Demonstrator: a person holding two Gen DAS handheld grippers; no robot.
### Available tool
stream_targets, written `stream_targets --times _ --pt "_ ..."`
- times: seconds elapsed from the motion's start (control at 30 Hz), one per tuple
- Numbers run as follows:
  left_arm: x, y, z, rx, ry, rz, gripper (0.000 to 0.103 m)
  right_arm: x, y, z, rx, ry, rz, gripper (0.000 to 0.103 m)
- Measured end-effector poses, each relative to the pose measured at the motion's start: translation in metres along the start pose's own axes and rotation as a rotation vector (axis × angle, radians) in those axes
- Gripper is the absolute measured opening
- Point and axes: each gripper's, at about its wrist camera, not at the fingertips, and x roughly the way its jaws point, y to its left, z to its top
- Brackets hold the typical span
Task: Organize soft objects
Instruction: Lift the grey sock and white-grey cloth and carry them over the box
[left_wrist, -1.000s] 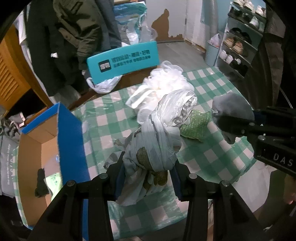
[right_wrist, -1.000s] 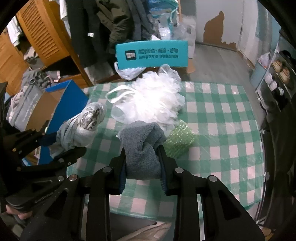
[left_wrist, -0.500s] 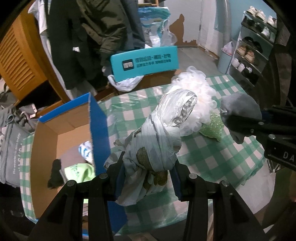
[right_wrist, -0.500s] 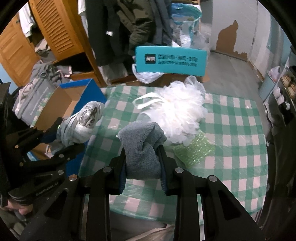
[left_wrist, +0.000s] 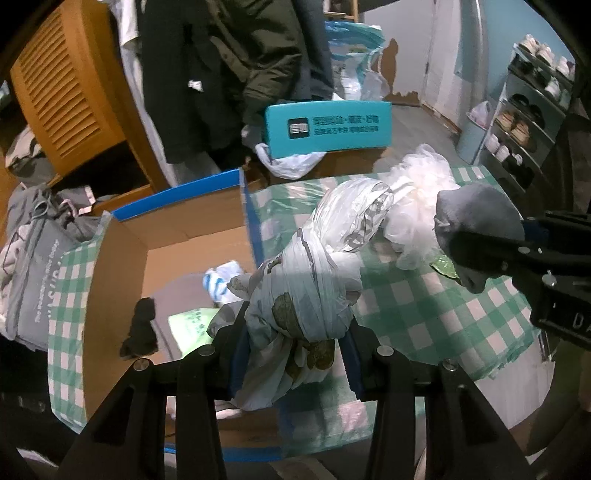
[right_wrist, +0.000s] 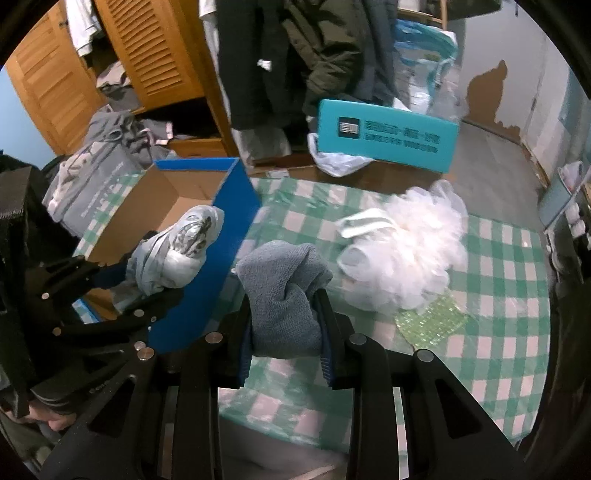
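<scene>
On the far left, a gray bag with clothes on it sits beside the desk. The desk has a green and white check cloth.

Next comes an open box with blue sides. It stands on the left part of the desk. Inside it lie a black thing, a light green packet and a blue and white thing.

The left tool is clamped on a knotted plastic bag with something soft inside. The bag is up in the air, at the right wall of the box. From the right camera, the bag hangs over the open box.

The right tool is clamped on a folded gray towel. The towel is up in the air too, over the near edge of the desk, just right of the blue wall of the box. From the left camera, the towel shows at the right side.

Farther right, a fluffy white bath puff with a white loop lies on the desk. A small green pad lies just near it, touching its near side.

Behind the desk stands a teal sign with white words. A white plastic bag is tucked under it. Dark coats hang behind that, next to wooden doors. On the far right is a shoe rack.
</scene>
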Motion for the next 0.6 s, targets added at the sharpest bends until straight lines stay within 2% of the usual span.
stream_targets --times 0.6 --pt "0.004 0.070 -0.016 -0.111 0.006 0.071 0.044 0.032 0.069 0.028 -0.090 0.025 0.076 0.028"
